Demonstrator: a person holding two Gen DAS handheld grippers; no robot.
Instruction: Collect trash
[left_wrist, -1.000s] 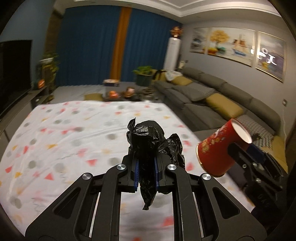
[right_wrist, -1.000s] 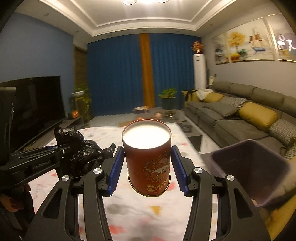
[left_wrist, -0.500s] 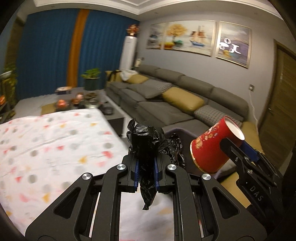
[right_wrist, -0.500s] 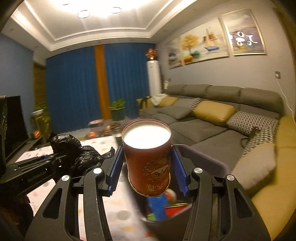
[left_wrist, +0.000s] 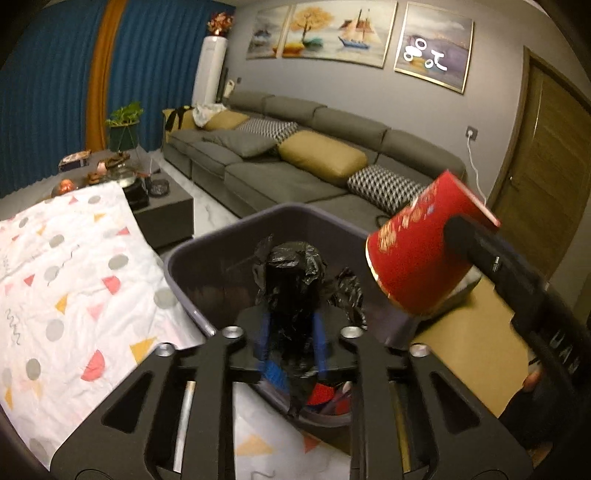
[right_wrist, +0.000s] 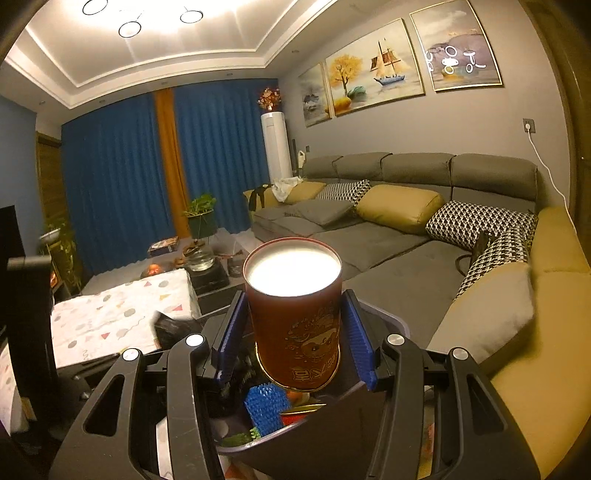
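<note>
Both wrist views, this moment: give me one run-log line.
left gripper: shut on black bag | right gripper: shut on red cup | both above purple bin | nothing dropped yet

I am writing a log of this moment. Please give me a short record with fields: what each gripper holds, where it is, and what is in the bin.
left gripper: shut on black plastic bag, over the bin
right gripper: shut on red paper cup, over the bin
bin: dark purple, beside the patterned table cloth
bin contents: some trash already inside
</note>
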